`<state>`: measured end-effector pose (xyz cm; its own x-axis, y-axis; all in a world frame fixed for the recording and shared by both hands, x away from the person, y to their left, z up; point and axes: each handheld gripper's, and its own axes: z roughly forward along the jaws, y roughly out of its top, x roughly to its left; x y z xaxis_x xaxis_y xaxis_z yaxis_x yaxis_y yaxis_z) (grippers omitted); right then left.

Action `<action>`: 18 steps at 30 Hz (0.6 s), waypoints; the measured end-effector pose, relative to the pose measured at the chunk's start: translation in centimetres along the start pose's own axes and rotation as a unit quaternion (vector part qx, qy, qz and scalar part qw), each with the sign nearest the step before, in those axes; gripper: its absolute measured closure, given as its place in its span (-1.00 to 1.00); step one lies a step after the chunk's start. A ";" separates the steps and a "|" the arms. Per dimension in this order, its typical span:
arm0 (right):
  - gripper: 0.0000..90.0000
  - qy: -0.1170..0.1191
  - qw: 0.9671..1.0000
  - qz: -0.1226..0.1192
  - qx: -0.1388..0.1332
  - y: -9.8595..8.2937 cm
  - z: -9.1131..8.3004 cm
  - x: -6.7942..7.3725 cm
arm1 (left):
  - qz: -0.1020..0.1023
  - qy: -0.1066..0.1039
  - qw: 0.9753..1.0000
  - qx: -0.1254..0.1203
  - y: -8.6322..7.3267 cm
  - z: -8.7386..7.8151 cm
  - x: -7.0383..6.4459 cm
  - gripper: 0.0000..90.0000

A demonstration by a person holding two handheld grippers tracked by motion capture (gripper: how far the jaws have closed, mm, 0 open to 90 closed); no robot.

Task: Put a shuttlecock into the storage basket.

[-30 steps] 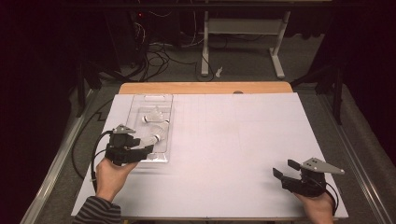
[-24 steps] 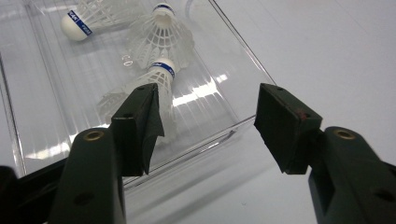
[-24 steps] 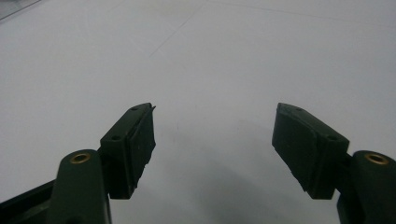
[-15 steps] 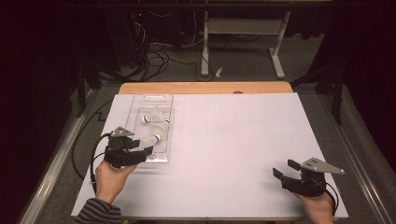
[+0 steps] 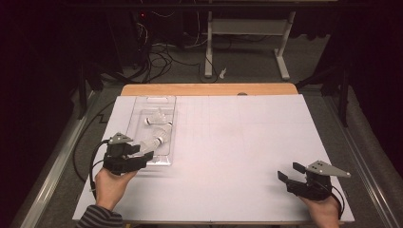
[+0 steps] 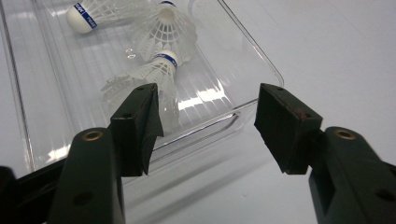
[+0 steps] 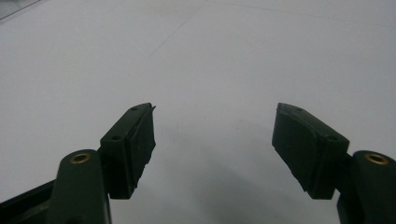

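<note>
A clear plastic tray (image 5: 139, 110) lies on the left of the white table sheet and holds three white shuttlecocks (image 5: 160, 129) with blue-banded cork tips. My left gripper (image 5: 142, 153) is open at the tray's near end; in the left gripper view its jaws (image 6: 208, 122) straddle the tray's near right corner (image 6: 252, 100), with the nearest shuttlecock (image 6: 149, 77) just beyond the left jaw. Nothing is held. My right gripper (image 5: 288, 172) is open over bare sheet at the near right, and its jaws (image 7: 212, 140) are wide apart with nothing between them.
The white sheet (image 5: 237, 142) covers most of the table, with a strip of wood (image 5: 209, 89) showing along the far edge. Beyond it stand a desk frame (image 5: 247, 42) and floor cables (image 5: 166, 52). A metal rail (image 5: 52, 166) runs along the table's left side.
My left gripper has drawn back a little toward the near edge of the tray, away from the shuttlecocks. The right gripper has not moved.
</note>
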<state>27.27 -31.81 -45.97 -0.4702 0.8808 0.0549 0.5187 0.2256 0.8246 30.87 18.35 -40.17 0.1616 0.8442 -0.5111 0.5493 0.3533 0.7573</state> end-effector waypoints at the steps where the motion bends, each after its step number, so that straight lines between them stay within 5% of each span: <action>1: -0.32 0.000 1.000 0.000 0.000 0.0 0.0 0.0 | 0.001 0.000 1.000 -0.001 0.0 -0.1 0.0 -0.09; 18: -0.32 0.000 1.000 0.000 0.001 0.0 0.0 0.0 | -0.008 -0.005 1.000 -0.015 -0.5 -0.7 0.5 -0.10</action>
<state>27.28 -31.80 -45.98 -0.4703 0.8808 0.0559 0.5201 0.2254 0.8238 30.11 18.85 -40.57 0.1622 0.8341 -0.5273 0.5262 0.3790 0.7613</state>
